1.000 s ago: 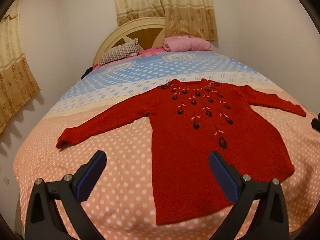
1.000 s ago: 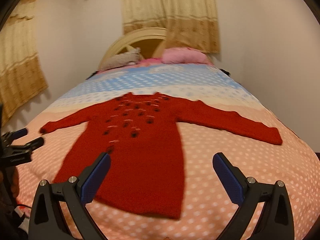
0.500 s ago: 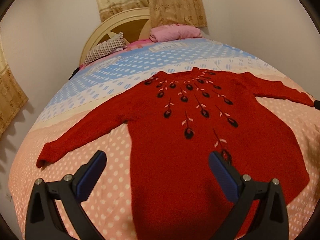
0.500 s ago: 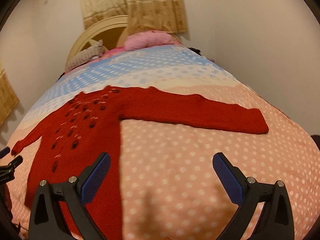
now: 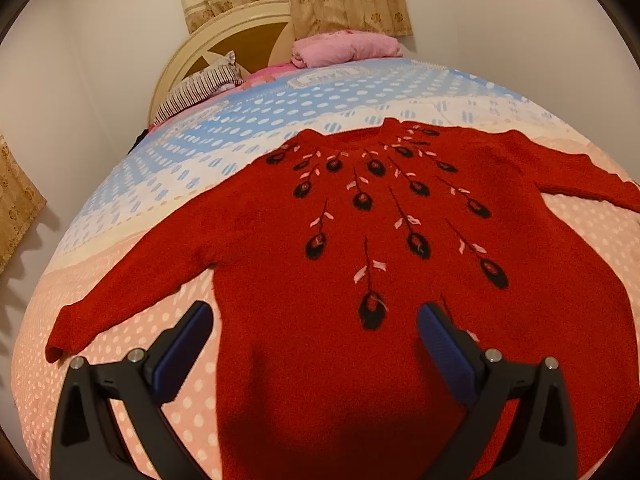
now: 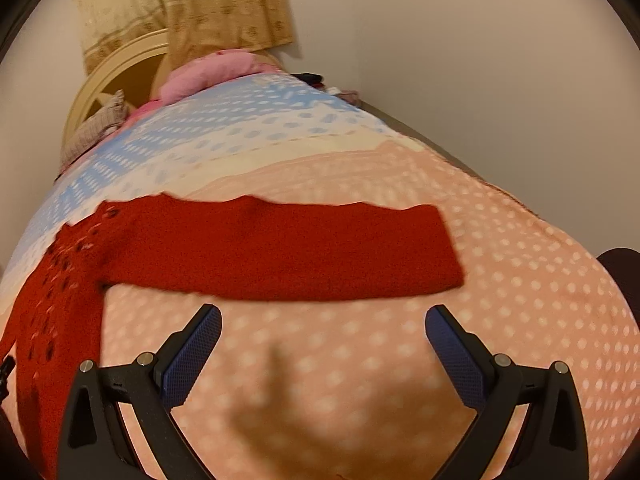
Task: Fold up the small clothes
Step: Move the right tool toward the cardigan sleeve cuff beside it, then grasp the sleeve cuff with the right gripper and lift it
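Note:
A red knit sweater (image 5: pixel 352 240) with black and pink flower embroidery lies flat, front up, on the bed, both sleeves spread out. My left gripper (image 5: pixel 316 332) is open and empty above the sweater's lower body, left of centre. In the right wrist view the sweater's right sleeve (image 6: pixel 304 252) stretches across the bedspread, its cuff to the right. My right gripper (image 6: pixel 324 340) is open and empty just in front of that sleeve, over bare bedspread.
The bed has a polka-dot bedspread (image 5: pixel 132 344), peach near me and blue farther off. A striped pillow (image 5: pixel 196 90) and a pink folded blanket (image 5: pixel 344 48) lie by the headboard. A wall (image 6: pixel 480 80) runs close along the bed's right side.
Both grippers have moved forward and lower over the bed. The left one went in over the sweater's body. The right one swung right toward the right sleeve.

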Tool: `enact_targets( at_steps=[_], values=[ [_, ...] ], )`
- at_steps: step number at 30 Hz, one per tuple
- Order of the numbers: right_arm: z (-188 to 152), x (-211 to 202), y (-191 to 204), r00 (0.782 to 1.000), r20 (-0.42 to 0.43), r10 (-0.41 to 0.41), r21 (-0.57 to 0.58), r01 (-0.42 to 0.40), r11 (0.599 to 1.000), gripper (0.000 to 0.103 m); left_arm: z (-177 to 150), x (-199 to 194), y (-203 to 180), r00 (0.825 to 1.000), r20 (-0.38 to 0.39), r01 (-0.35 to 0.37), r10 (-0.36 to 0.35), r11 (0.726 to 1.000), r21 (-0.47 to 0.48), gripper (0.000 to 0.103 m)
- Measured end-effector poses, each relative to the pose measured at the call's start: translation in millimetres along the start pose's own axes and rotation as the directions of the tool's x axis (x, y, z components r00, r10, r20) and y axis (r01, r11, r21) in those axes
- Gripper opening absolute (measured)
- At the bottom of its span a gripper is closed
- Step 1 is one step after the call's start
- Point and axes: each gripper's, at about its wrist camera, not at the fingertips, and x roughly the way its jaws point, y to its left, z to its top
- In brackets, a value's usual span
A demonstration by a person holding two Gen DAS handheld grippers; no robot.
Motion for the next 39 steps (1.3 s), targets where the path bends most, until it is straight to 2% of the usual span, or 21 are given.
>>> enact_targets(
  at_steps=[4,8,10,11,12,15,19,21,22,23,26,39],
  values=[
    [13,20,-29,0.999,-0.012,-0.039,0.057,0.040,0.998,0.102,4,10,-6,0.999,0.000,-0.033,0.033,0.999,0.022,0.103],
    [23,42,-57,0.997,-0.049,-0.060,0.124,0.065,0.990,0.100,6,19,-7,0.999,-0.013,-0.033,0.033,0.999,0.020,0.103],
    [28,53,-67,0.996,-0.064,-0.062,0.142,0.071,0.987,0.091,5,23,-9,0.999,-0.020,-0.037,0.038,0.999,0.024,0.103],
    [30,59,-72,0.996,-0.078,-0.052,0.153,0.063,0.986,0.081,5,24,-9,0.999,-0.020,-0.041,0.042,0.999,0.026,0.103],
    [31,66,-77,0.995,-0.096,-0.036,0.174,0.052,0.983,0.078,4,25,-9,0.999,-0.021,-0.043,0.044,0.999,0.028,0.103],
    [30,79,-89,0.995,-0.101,-0.019,0.222,0.041,0.974,0.075,4,28,-9,0.999,-0.024,-0.043,0.044,0.999,0.031,0.103],
    [28,78,-88,0.997,-0.072,-0.015,0.197,0.029,0.980,0.067,2,31,-7,0.999,-0.032,-0.035,0.036,0.999,0.025,0.103],
    [30,76,-87,0.998,-0.061,0.001,0.177,0.010,0.984,0.052,1,33,-6,0.999,-0.036,-0.031,0.032,0.999,0.022,0.103],
    [31,75,-88,0.998,-0.056,0.039,0.173,-0.029,0.984,0.028,1,33,-6,0.999,-0.038,-0.030,0.031,0.999,0.021,0.103],
    [32,75,-87,0.997,-0.057,0.057,0.173,-0.046,0.984,0.019,0,33,-6,0.999,-0.038,-0.027,0.028,0.999,0.018,0.103],
    [33,74,-83,0.996,-0.060,0.073,0.164,-0.062,0.985,0.013,0,33,-4,0.999,-0.037,-0.024,0.025,1.000,0.014,0.103],
    [60,42,-54,0.996,0.000,0.093,0.117,-0.093,0.989,0.010,1,28,7,1.000,-0.024,-0.015,0.015,1.000,-0.005,0.103]
  ],
)
